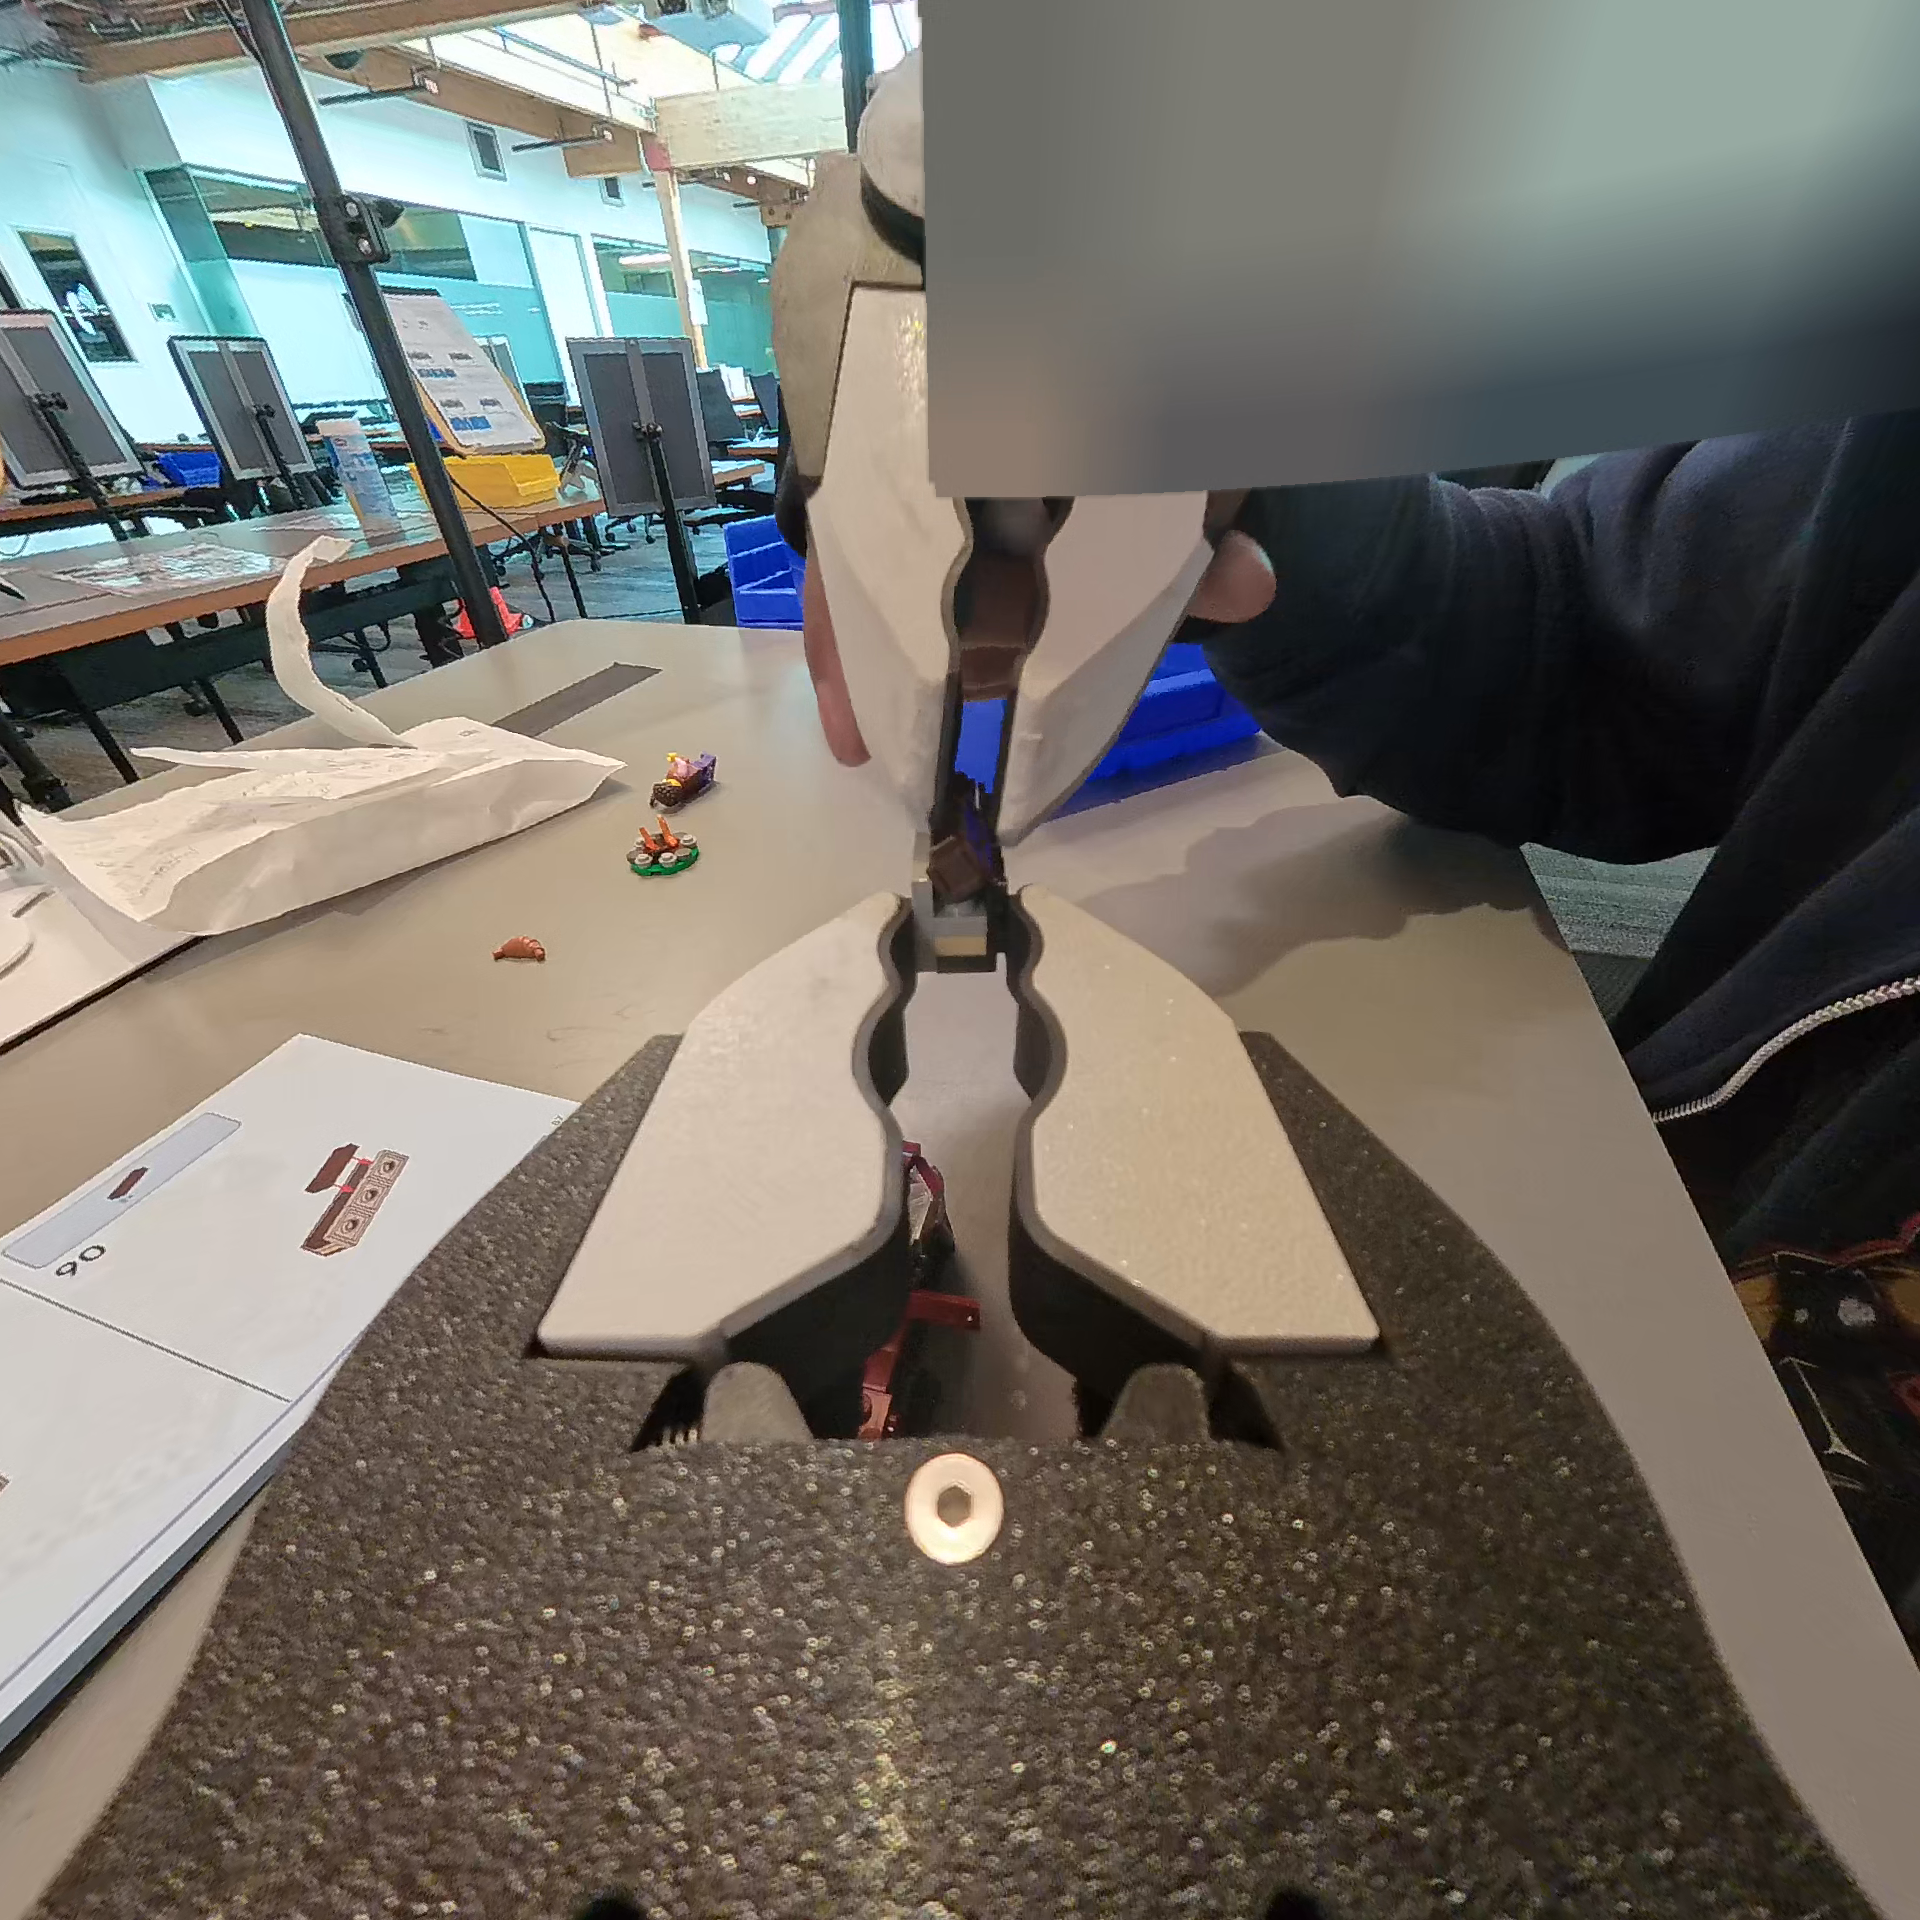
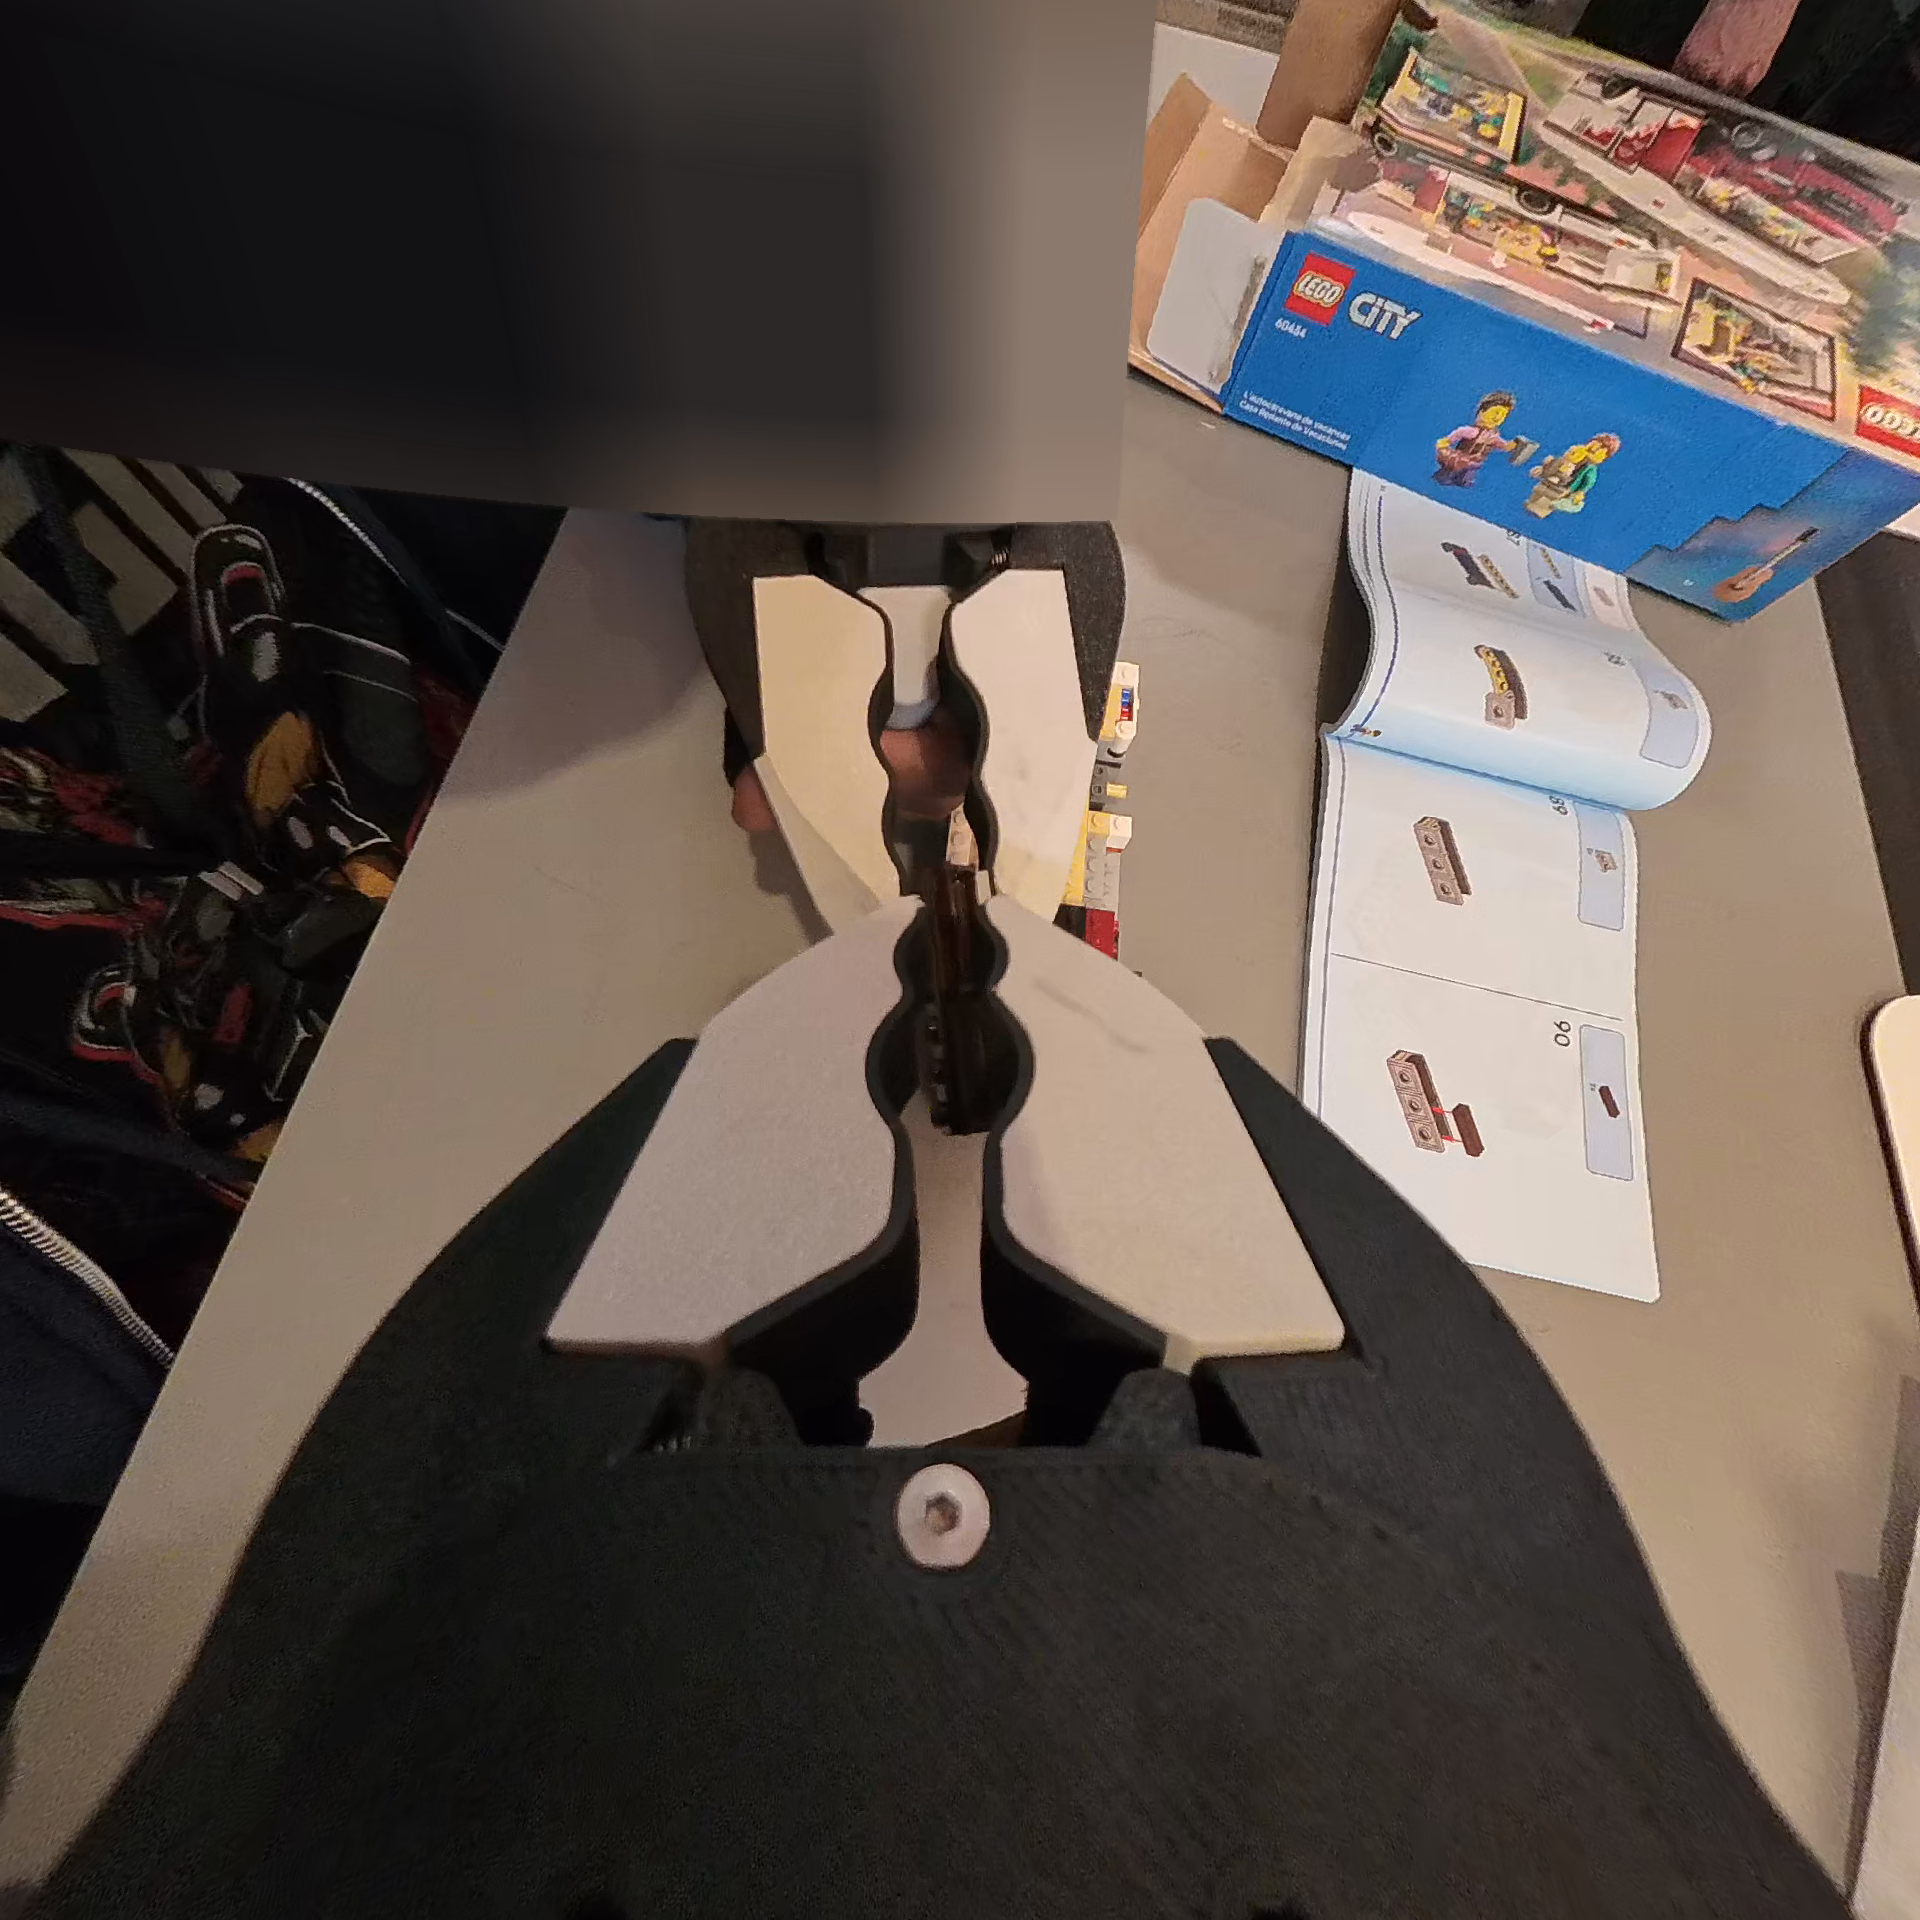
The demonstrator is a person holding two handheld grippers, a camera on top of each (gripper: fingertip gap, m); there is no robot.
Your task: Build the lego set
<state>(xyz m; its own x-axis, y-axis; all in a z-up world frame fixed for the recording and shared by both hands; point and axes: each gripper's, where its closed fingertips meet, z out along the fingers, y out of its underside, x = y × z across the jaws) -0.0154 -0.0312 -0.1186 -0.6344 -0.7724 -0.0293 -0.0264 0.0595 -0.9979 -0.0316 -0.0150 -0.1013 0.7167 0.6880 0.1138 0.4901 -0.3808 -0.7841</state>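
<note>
Where the two claws meet tip to tip above the grey counter [image 1: 1299, 935], the left claw [image 1: 958, 925] is clamped on a small grey and tan brick assembly [image 1: 954, 928], while the right claw [image 2: 951, 914] is clamped on a thin dark brown brick piece [image 2: 954, 997] touching it. An open instruction booklet [image 2: 1475, 935] lies just right of both claws, with a blue toy box [image 2: 1558, 416] beyond it; farther left lie a small campfire model [image 1: 663, 847], a brown croissant piece [image 1: 520, 948] and a white paper bag [image 1: 312, 810].
</note>
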